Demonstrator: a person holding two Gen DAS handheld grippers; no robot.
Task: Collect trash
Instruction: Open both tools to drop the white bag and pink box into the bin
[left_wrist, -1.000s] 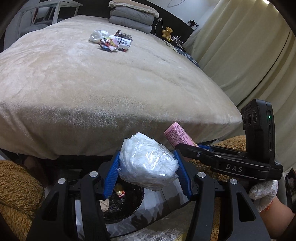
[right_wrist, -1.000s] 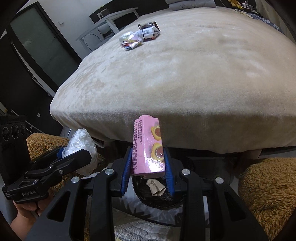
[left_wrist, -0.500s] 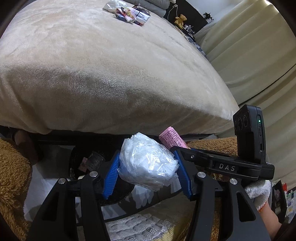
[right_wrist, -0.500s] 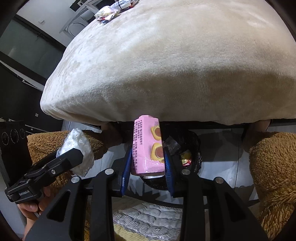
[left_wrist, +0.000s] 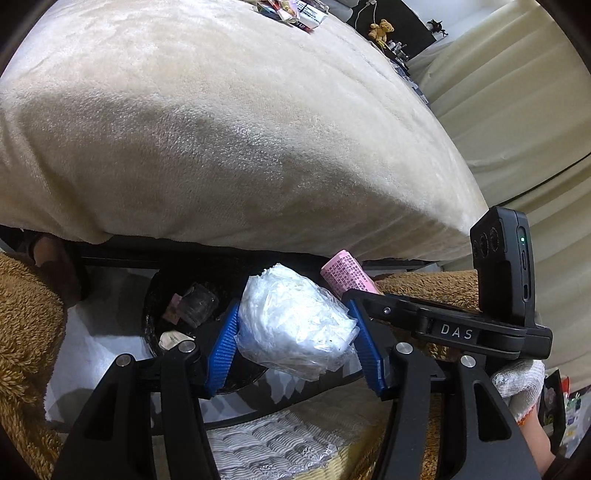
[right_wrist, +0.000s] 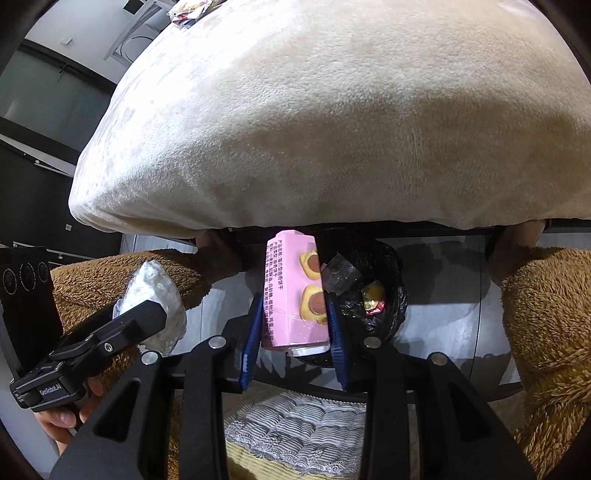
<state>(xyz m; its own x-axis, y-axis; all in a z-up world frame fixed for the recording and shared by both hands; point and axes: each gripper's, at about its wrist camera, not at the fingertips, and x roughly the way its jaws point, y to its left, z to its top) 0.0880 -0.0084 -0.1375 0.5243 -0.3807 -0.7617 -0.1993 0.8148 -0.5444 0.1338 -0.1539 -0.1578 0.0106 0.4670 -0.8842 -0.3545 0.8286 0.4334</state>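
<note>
Both wrist cameras look steeply down, close above the shared bin (left_wrist: 192, 314) at the bed's (right_wrist: 332, 129) edge.

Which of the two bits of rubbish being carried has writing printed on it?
The pink snack box in the right gripper; the crumpled clear plastic bag in the left gripper is blank.

Bed edge (right_wrist: 295, 206) overhanging bin (right_wrist: 391, 258), brown fleece (right_wrist: 546, 295) flanking both sides, bin mouth open from above
</note>
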